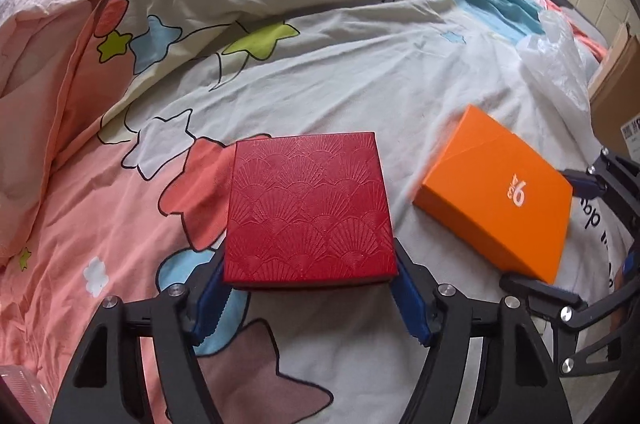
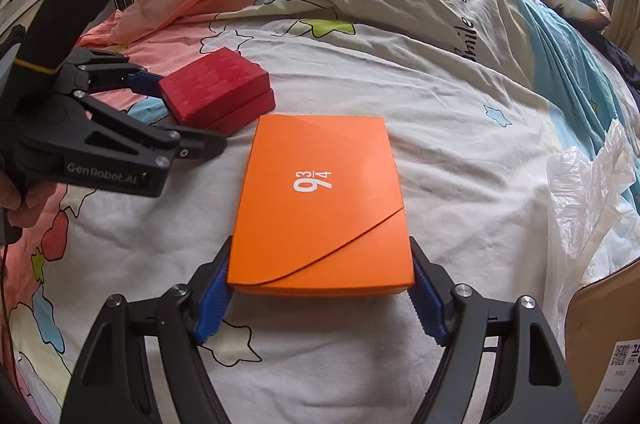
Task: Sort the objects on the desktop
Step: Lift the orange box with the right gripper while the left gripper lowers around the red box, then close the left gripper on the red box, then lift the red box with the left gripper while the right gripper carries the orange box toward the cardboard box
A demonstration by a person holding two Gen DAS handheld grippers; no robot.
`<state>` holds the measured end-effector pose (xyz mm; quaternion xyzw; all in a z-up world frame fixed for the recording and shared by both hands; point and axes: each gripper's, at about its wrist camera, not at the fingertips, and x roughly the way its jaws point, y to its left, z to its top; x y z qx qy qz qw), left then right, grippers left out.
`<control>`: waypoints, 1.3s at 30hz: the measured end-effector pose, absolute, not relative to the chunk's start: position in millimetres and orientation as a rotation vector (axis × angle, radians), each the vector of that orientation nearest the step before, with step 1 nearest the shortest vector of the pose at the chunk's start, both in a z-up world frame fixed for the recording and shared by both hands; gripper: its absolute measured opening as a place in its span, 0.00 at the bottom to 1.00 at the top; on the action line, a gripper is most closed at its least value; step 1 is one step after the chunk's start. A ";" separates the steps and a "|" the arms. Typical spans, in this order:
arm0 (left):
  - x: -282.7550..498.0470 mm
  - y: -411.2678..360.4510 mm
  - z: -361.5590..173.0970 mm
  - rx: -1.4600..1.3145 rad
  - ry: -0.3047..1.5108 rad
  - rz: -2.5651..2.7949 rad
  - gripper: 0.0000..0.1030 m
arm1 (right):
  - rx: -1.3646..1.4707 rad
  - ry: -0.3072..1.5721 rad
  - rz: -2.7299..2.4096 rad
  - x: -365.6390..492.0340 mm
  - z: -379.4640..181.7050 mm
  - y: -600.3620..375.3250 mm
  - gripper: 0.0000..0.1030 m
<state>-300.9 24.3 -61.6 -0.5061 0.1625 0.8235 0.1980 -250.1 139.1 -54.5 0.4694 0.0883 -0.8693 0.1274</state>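
Sitting on the star-print quilt (image 1: 360, 71), the red box (image 1: 308, 207) has the left gripper (image 1: 308, 288) clamped on its near sides. Just right of it, the orange box (image 2: 320, 199) – near end pinched by the right gripper (image 2: 320, 294). Far right – a plastic bag (image 2: 588, 191) and a cardboard carton (image 2: 600, 308).

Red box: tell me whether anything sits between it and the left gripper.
Nothing visible does. The left gripper has its jaws either side of the red box, on the bedsheet; the orange box lies apart.
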 end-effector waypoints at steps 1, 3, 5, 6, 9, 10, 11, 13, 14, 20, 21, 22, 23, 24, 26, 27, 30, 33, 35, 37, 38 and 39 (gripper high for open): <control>-298.1 24.5 -60.9 -1.424 0.459 2.301 0.71 | 1.365 0.255 -2.530 -249.8 -54.5 139.7 0.72; -290.3 25.2 -58.6 -1.438 0.469 2.295 0.71 | 1.364 0.253 -2.530 -249.3 -54.6 140.2 0.72; -282.5 23.9 -55.6 -1.445 0.466 2.294 0.71 | 1.363 0.259 -2.531 -248.8 -54.7 139.6 0.72; -278.8 23.2 -54.1 -1.449 0.464 2.293 0.71 | 1.362 0.265 -2.533 -248.2 -54.4 139.1 0.72; -267.9 15.0 -50.4 -1.464 0.418 2.303 0.71 | 1.352 0.272 -2.530 -244.8 -52.5 137.6 0.72; -264.2 12.1 -49.8 -1.469 0.406 2.306 0.71 | 1.347 0.268 -2.530 -243.1 -51.1 137.4 0.72; -260.1 9.5 -49.3 -1.474 0.395 2.306 0.71 | 1.340 0.264 -2.530 -241.4 -49.6 137.2 0.72; -248.8 2.8 -47.8 -1.487 0.381 2.313 0.71 | 1.328 0.257 -2.531 -237.9 -46.2 136.1 0.72; -243.7 -0.1 -46.5 -1.491 0.377 2.319 0.71 | 1.322 0.254 -2.532 -236.1 -44.4 135.5 0.72; -207.2 -18.4 -29.4 -1.466 0.316 2.359 0.71 | 1.280 0.255 -2.523 -214.9 -33.3 124.1 0.72; -201.2 -20.7 -26.1 -1.459 0.309 2.364 0.71 | 1.275 0.253 -2.520 -210.3 -31.6 122.4 0.72; -195.6 -22.1 -23.5 -1.453 0.308 2.365 0.71 | 1.271 0.251 -2.518 -205.6 -29.9 120.9 0.72; -191.8 -23.0 -21.6 -1.448 0.310 2.363 0.71 | 1.267 0.248 -2.516 -201.0 -28.3 119.5 0.72; -186.7 -23.3 -18.8 -1.442 0.314 2.366 0.71 | 1.264 0.242 -2.515 -196.1 -26.5 118.4 0.72; -177.2 -23.6 -12.8 -1.428 0.322 2.370 0.71 | 1.264 0.234 -2.512 -189.0 -23.6 117.0 0.72; -172.7 -23.4 -9.5 -1.418 0.319 2.373 0.71 | 1.263 0.235 -2.513 -185.4 -21.8 116.4 0.72; -157.2 -22.3 0.3 -1.388 0.311 2.378 0.71 | 1.250 0.249 -2.522 -172.4 -14.3 114.4 0.72; -143.8 -18.8 7.8 -1.364 0.320 2.378 0.71 | 1.236 0.263 -2.531 -162.5 -6.5 113.3 0.72; -136.8 -17.1 12.0 -1.352 0.319 2.377 0.71 | 1.228 0.274 -2.537 -156.0 -1.4 112.3 0.72; -129.6 -16.0 15.2 -1.344 0.319 2.374 0.71 | 1.220 0.282 -2.542 -150.7 2.3 111.5 0.72; -125.9 -15.5 16.8 -1.341 0.319 2.373 0.71 | 1.217 0.287 -2.543 -147.9 3.9 110.9 0.72; -121.5 -14.5 18.0 -1.334 0.325 2.371 0.71 | 1.215 0.292 -2.544 -145.3 5.3 110.3 0.72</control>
